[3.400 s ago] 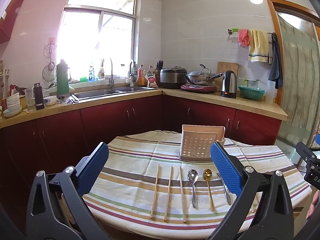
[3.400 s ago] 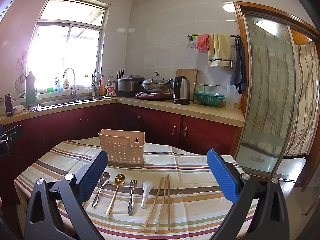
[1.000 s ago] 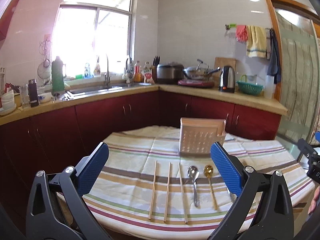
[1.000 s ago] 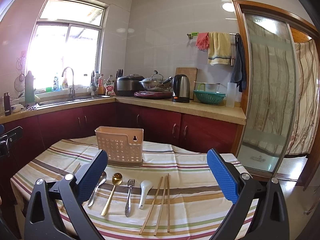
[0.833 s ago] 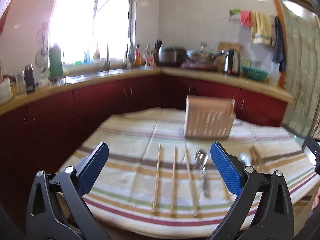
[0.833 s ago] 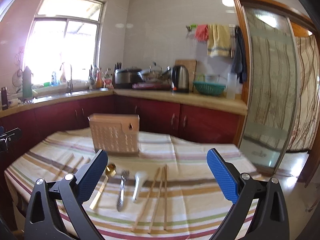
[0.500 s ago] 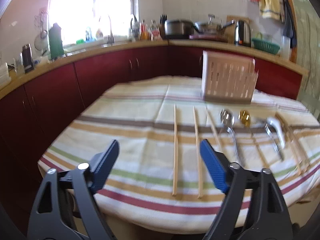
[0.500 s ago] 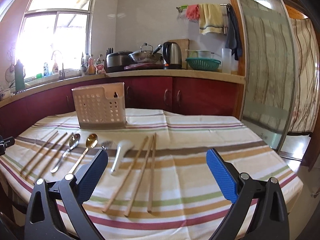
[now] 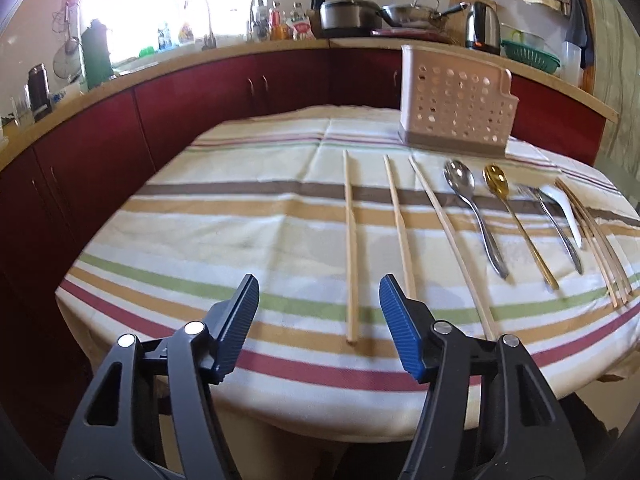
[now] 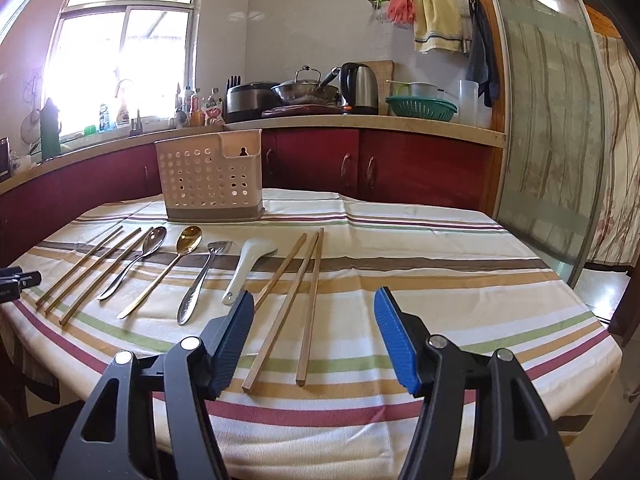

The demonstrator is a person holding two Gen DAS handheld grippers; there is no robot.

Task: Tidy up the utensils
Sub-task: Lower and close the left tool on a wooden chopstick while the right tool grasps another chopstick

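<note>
A beige perforated utensil holder [image 9: 456,112] [image 10: 210,178] stands on the striped tablecloth [image 9: 248,216]. In front of it lie three wooden chopsticks on the left [image 9: 351,240], a silver spoon [image 9: 472,216], a gold spoon [image 9: 516,224], a fork [image 9: 556,228], a white ceramic spoon [image 10: 248,268] and three more chopsticks [image 10: 292,300]. My left gripper [image 9: 318,316] is open and empty, low over the near ends of the left chopsticks. My right gripper [image 10: 314,316] is open and empty, over the near ends of the right chopsticks.
Red kitchen cabinets with a counter [image 9: 200,76] wrap behind the table, carrying a kettle [image 10: 358,88], pots and a green basket [image 10: 422,106]. A glass sliding door [image 10: 548,120] stands at the right. The table edge is right below both grippers.
Both grippers have dropped and moved forward close to the table edge. Their jaws have narrowed but stay open. The utensils have not moved.
</note>
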